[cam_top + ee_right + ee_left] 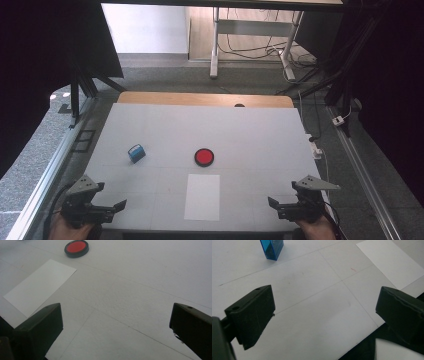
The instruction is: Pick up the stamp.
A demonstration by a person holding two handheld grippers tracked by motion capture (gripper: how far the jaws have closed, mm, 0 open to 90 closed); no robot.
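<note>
Worktop in pale grey carries three loose things: one blue box, one round red pad in a black rim, and one white sheet of paper. Two grippers sit at the near edge, each held in a hand.

Taking the sheet as the landmark: its long axis runs from the near edge away toward the far side, and it lies flat. The red pad lies just beyond the sheet's far short edge, apart from it. The blue box lies beyond and to the left of the sheet, well apart from it, turned at a slant to the sheet's edges; in the left gripper view the blue box stands upright at the top edge.

The left gripper rests well left of the sheet, at the near left corner, pointing in toward it; its jaws stand wide apart with nothing between them. The right gripper rests well right of the sheet, pointing in toward it likewise, jaws spread wide and empty. The sheet lies between the two grippers, touched by neither.
</note>
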